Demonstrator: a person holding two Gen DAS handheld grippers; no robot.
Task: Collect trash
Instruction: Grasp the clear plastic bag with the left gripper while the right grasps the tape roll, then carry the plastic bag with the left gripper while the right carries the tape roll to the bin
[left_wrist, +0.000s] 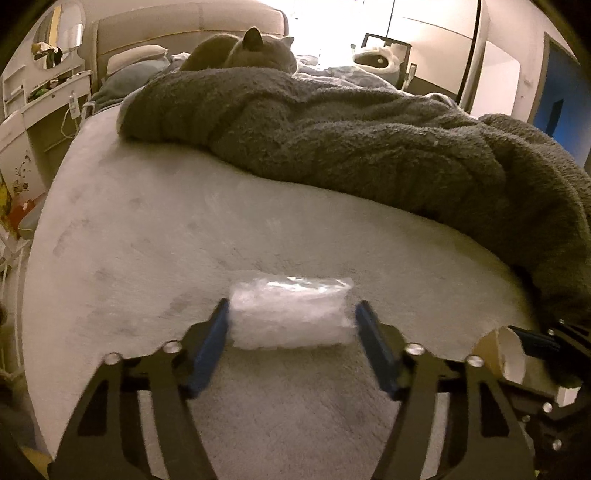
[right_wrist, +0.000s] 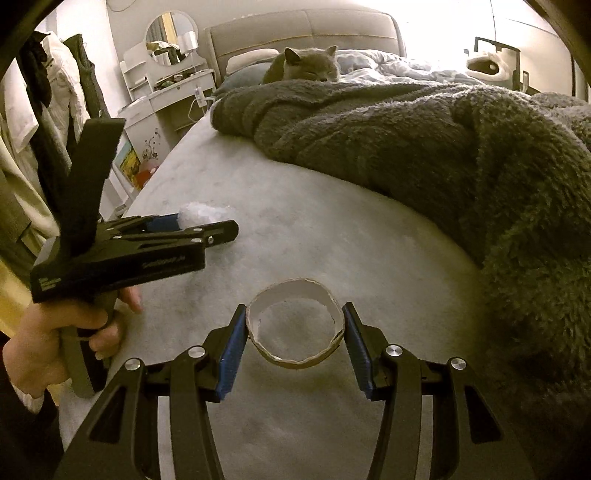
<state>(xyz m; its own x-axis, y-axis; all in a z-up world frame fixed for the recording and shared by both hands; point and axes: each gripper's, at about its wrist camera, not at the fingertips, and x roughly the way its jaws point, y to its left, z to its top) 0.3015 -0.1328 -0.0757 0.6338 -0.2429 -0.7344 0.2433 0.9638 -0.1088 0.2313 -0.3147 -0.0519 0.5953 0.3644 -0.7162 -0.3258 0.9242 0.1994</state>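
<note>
A white crinkled plastic wad sits between the blue pads of my left gripper, which closes on its two ends just above the pale bed sheet. It also shows in the right wrist view, held by the left gripper. My right gripper is shut on a torn cardboard ring, both pads touching its sides. The ring also shows at the right edge of the left wrist view.
A grey fluffy blanket covers the far and right part of the bed. A grey cat lies beyond it. A white dressing table with a round mirror and hanging clothes stand to the left of the bed.
</note>
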